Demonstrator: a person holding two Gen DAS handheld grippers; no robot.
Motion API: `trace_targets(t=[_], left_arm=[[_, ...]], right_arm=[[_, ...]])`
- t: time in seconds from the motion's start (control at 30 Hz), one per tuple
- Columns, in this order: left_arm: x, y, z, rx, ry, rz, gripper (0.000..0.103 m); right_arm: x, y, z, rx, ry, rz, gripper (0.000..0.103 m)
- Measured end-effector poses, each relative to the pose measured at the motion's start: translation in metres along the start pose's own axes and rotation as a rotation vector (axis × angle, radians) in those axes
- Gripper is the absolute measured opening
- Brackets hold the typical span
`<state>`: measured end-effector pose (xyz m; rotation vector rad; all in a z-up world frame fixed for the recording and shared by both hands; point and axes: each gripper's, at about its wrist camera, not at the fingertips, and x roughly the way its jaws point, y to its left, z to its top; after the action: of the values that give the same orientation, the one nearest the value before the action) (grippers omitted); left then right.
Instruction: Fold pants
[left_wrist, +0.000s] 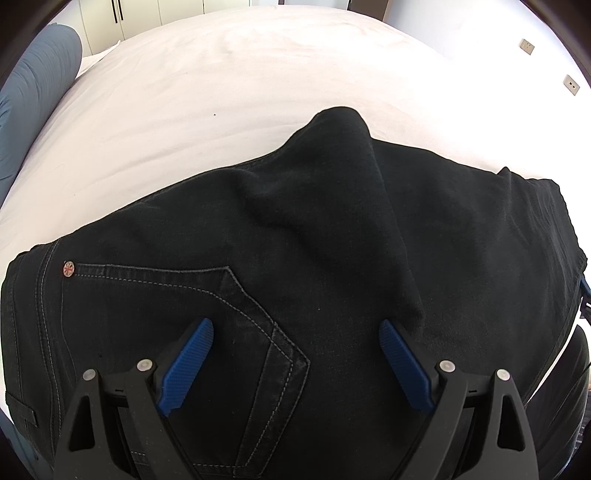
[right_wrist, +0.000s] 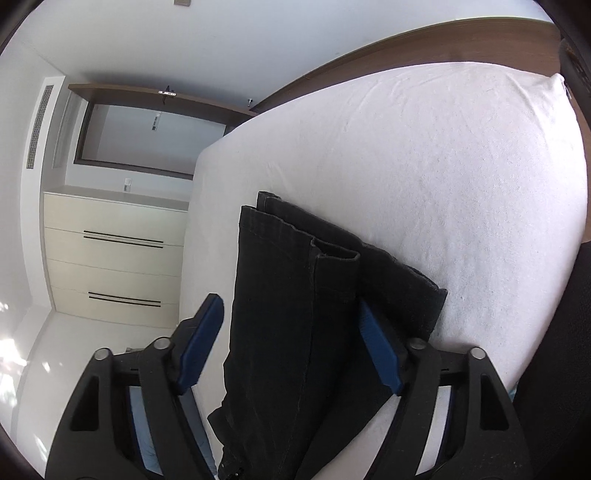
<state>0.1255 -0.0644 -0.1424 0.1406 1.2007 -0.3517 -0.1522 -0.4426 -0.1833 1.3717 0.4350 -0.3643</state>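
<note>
Black jeans (left_wrist: 314, 240) lie across a white bed (left_wrist: 221, 92). In the left wrist view the seat with a stitched back pocket (left_wrist: 258, 332) is below me and a fold of cloth humps up behind it. My left gripper (left_wrist: 295, 332) is open above the pocket, touching nothing. In the right wrist view the leg ends with their hems (right_wrist: 295, 258) lie near the bed's edge. My right gripper (right_wrist: 291, 325) is open with the leg cloth between its blue fingers (right_wrist: 201, 343), not clamped.
A blue-grey pillow (left_wrist: 33, 92) lies at the bed's far left. A cream chest of drawers (right_wrist: 114, 258) stands beyond the bed's edge, with white floor (right_wrist: 48, 354) below. A wooden headboard (right_wrist: 443, 40) runs along the wall.
</note>
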Motion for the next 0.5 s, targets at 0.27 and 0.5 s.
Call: trace_targets(t=[0.27,0.5], left_arm=[[-0.001,-0.001,0.001,0.002,0.004,0.003,0.093],[-0.001,0.000,-0.004,-0.007,-0.006,-0.009,0.093]], right_arm=[[-0.003,-0.013,0.006,0.016,0.014,-0.056,0.005],[-0.022,-0.009,-0.001,-0.024,-0.020,-0.113,0.004]])
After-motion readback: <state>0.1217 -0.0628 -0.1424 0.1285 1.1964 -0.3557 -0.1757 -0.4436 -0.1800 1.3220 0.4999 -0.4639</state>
